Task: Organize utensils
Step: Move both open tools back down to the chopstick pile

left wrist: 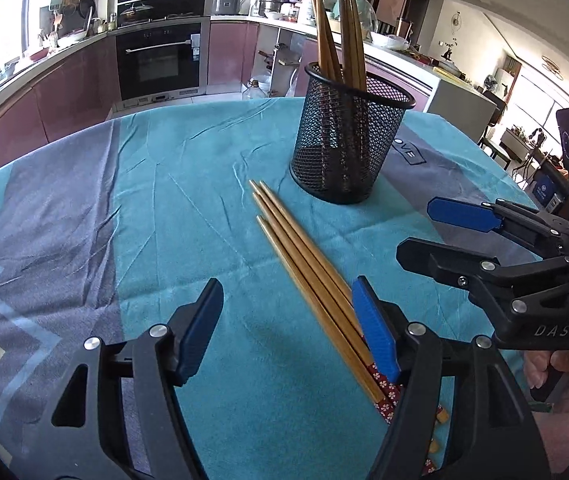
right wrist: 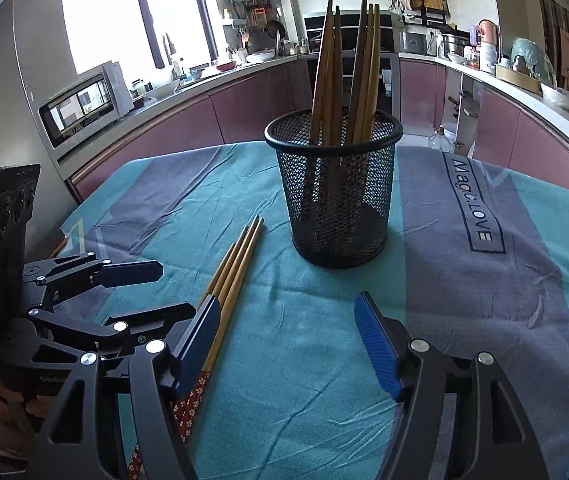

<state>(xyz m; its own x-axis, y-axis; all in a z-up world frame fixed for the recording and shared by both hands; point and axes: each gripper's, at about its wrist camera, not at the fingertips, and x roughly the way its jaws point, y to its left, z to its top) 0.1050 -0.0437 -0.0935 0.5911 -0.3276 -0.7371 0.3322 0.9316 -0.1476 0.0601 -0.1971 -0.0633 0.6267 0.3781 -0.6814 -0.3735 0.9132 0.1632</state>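
A bundle of loose wooden chopsticks (left wrist: 304, 256) lies flat on a teal and grey tablecloth (left wrist: 188, 184), their thin tips pointing toward a black mesh cup (left wrist: 344, 140) and their thick ends, wrapped in a red flowered pattern, pointing back toward the person. Three can be counted in the left wrist view and four tips in the right wrist view (right wrist: 236, 264). The mesh cup (right wrist: 336, 188) stands upright just beyond the loose tips, near them but not touching, and holds several more wooden chopsticks (right wrist: 344, 72) standing thin end up in two leaning clusters. The left gripper (left wrist: 284, 324) hovers low over the cloth with its blue-padded fingers (left wrist: 376, 328) spread wide and nothing between them; the loose bundle passes just beside and under its right finger. The right gripper (right wrist: 288, 344) is likewise spread wide and holds nothing, with the thick ends of the bundle running beside its left finger. Each gripper shows in the other's camera, side by side near the front of the table. The cloth (right wrist: 480, 208) carries the printed words "Magic LOVE". Behind the table runs a kitchen with mauve cabinets (right wrist: 244, 108), a built-in oven (left wrist: 160, 60), a microwave (right wrist: 84, 108) and a cluttered countertop.
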